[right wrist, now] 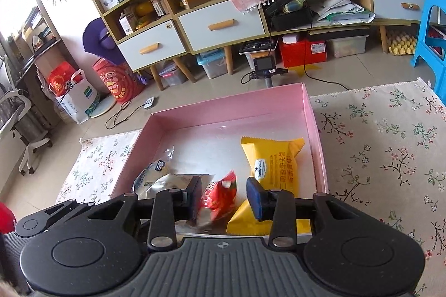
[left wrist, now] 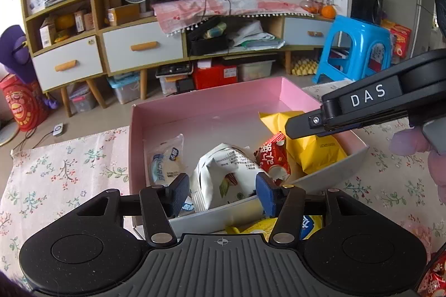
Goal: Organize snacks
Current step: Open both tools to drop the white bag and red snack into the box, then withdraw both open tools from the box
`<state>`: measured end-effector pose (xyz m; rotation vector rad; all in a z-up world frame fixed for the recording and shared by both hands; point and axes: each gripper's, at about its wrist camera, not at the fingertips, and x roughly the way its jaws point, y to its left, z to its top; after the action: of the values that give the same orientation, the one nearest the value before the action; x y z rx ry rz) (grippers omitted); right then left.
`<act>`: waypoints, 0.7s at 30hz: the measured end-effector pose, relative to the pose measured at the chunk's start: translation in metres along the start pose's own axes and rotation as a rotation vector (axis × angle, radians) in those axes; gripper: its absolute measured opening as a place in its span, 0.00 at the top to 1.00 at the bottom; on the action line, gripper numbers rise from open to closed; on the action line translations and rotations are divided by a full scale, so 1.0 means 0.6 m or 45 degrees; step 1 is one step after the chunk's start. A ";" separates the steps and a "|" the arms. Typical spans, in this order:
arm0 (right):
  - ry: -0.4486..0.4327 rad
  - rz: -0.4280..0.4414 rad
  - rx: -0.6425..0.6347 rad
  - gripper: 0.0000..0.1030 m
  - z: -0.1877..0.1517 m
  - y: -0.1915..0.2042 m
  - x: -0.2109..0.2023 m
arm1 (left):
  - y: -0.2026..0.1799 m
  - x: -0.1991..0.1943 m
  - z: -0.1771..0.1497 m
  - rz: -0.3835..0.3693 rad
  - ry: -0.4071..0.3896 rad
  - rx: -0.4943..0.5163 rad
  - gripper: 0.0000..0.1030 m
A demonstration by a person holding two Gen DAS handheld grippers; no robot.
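A pink box (left wrist: 209, 99) (right wrist: 223, 99) stands on a floral cloth. It contains a yellow bag (left wrist: 315, 149) (right wrist: 276, 160), a clear-wrapped round cake (left wrist: 165, 160) (right wrist: 150, 174), a red packet (left wrist: 271, 155) (right wrist: 217, 196) and a white snack bag (left wrist: 223, 177). My left gripper (left wrist: 222, 192) reaches over the near wall, and both pads touch the upright, crumpled white bag. My right gripper (right wrist: 224, 196) (left wrist: 292, 127) hovers over the box's right half. The blurred red packet sits loose between its fingers, with a gap to the right pad.
A yellow and blue packet (left wrist: 309, 224) lies on the cloth (left wrist: 69, 166) (right wrist: 390, 143) under my left gripper, and another red packet (left wrist: 434, 277) lies to its right. A gloved hand (left wrist: 412, 141) holds the right gripper. Beyond the table are cabinets and a blue stool (left wrist: 356, 46).
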<state>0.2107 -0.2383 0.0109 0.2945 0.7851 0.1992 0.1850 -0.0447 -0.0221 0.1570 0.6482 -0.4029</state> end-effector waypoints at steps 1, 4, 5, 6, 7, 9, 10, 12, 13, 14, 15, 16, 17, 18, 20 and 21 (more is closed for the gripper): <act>0.001 -0.001 -0.003 0.73 0.000 0.000 0.000 | 0.000 0.000 0.000 -0.007 0.002 0.002 0.44; -0.001 -0.003 0.001 0.67 0.002 0.001 -0.002 | 0.000 -0.004 -0.001 -0.010 -0.007 -0.003 0.30; -0.002 -0.003 0.004 0.63 0.002 0.001 -0.002 | 0.000 -0.005 -0.001 -0.010 -0.008 -0.003 0.24; -0.002 -0.001 0.008 0.59 0.003 0.001 -0.003 | 0.000 -0.007 -0.002 -0.008 -0.009 0.001 0.20; -0.002 0.004 0.016 0.56 0.003 0.000 -0.005 | -0.001 -0.009 -0.002 -0.008 -0.012 0.006 0.16; -0.001 0.026 0.038 0.44 0.002 -0.001 -0.012 | 0.000 -0.016 -0.003 -0.014 -0.019 0.014 0.13; -0.002 0.038 0.045 0.41 0.001 -0.001 -0.016 | 0.001 -0.020 -0.003 -0.020 -0.019 0.015 0.12; -0.011 0.048 0.043 0.32 -0.002 -0.001 -0.026 | 0.004 -0.029 -0.004 -0.028 -0.025 0.006 0.09; -0.015 0.046 0.035 0.31 -0.003 0.000 -0.030 | 0.005 -0.033 -0.004 -0.030 -0.027 -0.003 0.08; -0.019 0.039 0.027 0.29 -0.004 0.001 -0.034 | 0.008 -0.038 -0.005 -0.033 -0.026 -0.012 0.08; -0.023 0.033 0.023 0.27 -0.006 0.001 -0.037 | 0.010 -0.041 -0.006 -0.036 -0.025 -0.022 0.07; -0.026 0.027 0.020 0.26 -0.008 0.000 -0.040 | 0.012 -0.044 -0.007 -0.038 -0.024 -0.029 0.07; -0.028 0.023 0.019 0.25 -0.009 -0.001 -0.042 | 0.014 -0.048 -0.008 -0.037 -0.023 -0.033 0.07; -0.028 0.022 0.020 0.25 -0.010 -0.002 -0.045 | 0.015 -0.051 -0.009 -0.036 -0.022 -0.036 0.07; -0.027 0.019 0.019 0.23 -0.013 -0.003 -0.050 | 0.015 -0.058 -0.010 -0.033 -0.019 -0.036 0.07; -0.027 0.017 0.014 0.21 -0.016 -0.003 -0.053 | 0.015 -0.061 -0.011 -0.031 -0.017 -0.036 0.07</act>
<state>0.1820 -0.2473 0.0252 0.3123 0.7635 0.2043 0.1586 -0.0229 -0.0048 0.1193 0.6426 -0.4177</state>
